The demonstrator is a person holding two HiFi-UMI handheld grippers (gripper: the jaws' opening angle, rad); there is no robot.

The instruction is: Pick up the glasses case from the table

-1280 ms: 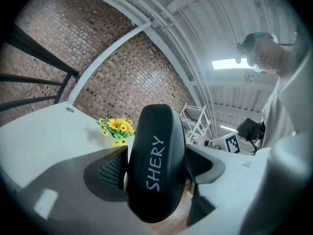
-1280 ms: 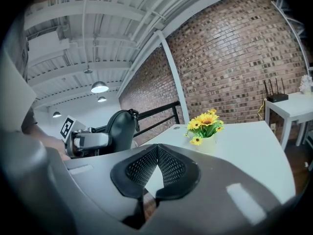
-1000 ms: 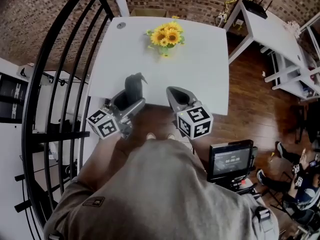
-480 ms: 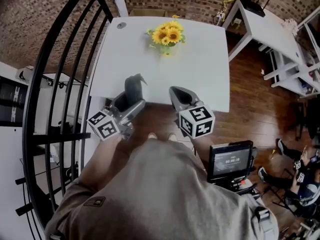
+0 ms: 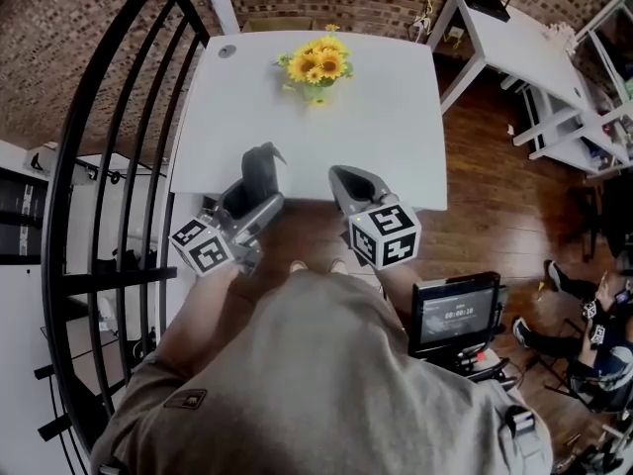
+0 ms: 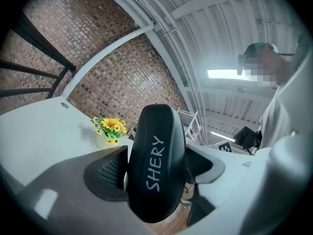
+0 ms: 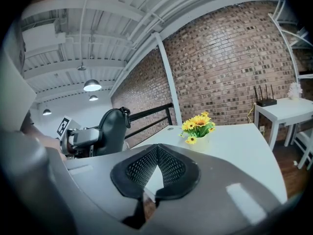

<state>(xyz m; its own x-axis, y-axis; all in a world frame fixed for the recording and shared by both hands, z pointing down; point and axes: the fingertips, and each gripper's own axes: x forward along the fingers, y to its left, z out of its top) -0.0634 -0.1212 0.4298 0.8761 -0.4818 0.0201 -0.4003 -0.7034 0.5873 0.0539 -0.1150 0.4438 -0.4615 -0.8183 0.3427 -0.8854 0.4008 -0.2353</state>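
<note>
We are gripping the black glasses case (image 6: 156, 163) upright in our left gripper (image 5: 249, 202) by the white table's (image 5: 386, 127) near edge, and we are keeping our right gripper (image 5: 348, 182) closed on nothing

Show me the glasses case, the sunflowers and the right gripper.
glasses case (image 6: 156, 165): left gripper view, middle of black shell.
sunflowers (image 5: 316, 64): head view, the yellow blooms.
right gripper (image 7: 156, 153): right gripper view, between its fingertips.
</note>
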